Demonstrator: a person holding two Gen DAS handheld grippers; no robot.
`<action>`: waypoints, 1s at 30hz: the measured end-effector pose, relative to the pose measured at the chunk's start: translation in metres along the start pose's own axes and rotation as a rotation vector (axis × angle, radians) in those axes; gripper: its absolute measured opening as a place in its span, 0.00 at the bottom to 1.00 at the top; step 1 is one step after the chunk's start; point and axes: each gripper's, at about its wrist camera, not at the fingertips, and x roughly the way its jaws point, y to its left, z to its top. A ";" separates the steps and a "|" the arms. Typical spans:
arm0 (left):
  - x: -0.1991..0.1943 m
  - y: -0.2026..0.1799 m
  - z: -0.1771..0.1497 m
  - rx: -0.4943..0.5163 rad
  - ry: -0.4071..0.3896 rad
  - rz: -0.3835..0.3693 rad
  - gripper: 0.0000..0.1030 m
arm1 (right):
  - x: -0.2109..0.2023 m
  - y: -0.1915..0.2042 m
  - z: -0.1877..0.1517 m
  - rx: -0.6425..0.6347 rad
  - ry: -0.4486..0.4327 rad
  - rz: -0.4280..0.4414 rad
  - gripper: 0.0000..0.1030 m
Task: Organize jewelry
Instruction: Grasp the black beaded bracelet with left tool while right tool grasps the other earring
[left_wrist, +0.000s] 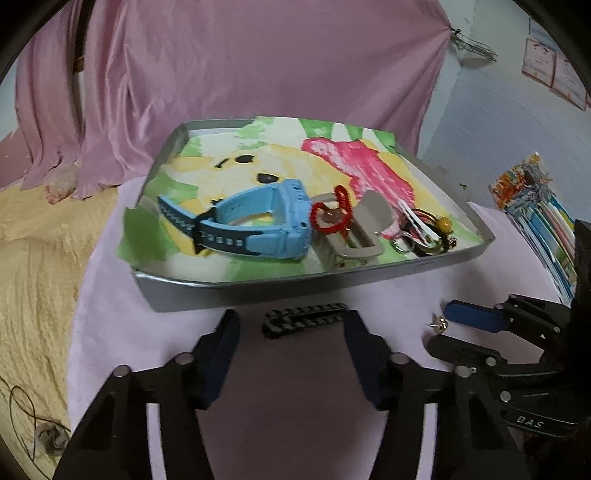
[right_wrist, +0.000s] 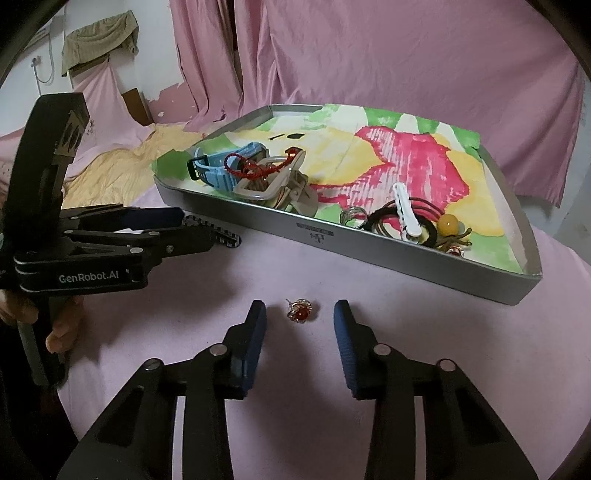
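On the pale pink cloth-covered surface (right_wrist: 258, 266) sits a big grey metal tray (right_wrist: 406, 254) lined with a bright painted sheet, and most of the jewelry's already piled in it: a light blue rubber watch (left_wrist: 258, 225), a red beaded cord loop (left_wrist: 332, 214) draped over a grey metal buckle (left_wrist: 360, 236), a white plastic hair clip (right_wrist: 406, 212) over dark hair ties, and a yellow bead (right_wrist: 447, 223). That corner heap is a tangle, so I can't sort out every piece. Just in front of the tray's near wall lies a dark chain-link bracelet (left_wrist: 306, 319), long axis running left-right along the wall, its right end hidden behind a finger of the left gripper (left_wrist: 291, 328), whose jaws are spread wide either side of it, not touching. Smallest bit: a little red-stone earring (right_wrist: 300, 313) out on the cloth, sitting between the parted fingers of the right gripper (right_wrist: 300, 321), untouched; too tiny to tell which way it points.
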 end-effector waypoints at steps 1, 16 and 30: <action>0.000 -0.001 0.000 0.006 0.002 -0.003 0.44 | 0.000 -0.001 0.000 0.004 0.001 0.002 0.32; 0.000 -0.023 -0.007 0.156 0.033 -0.027 0.23 | -0.002 -0.013 -0.002 0.045 -0.001 -0.002 0.24; 0.003 -0.036 -0.006 0.229 0.041 -0.018 0.15 | 0.001 -0.006 0.001 -0.004 0.007 0.007 0.10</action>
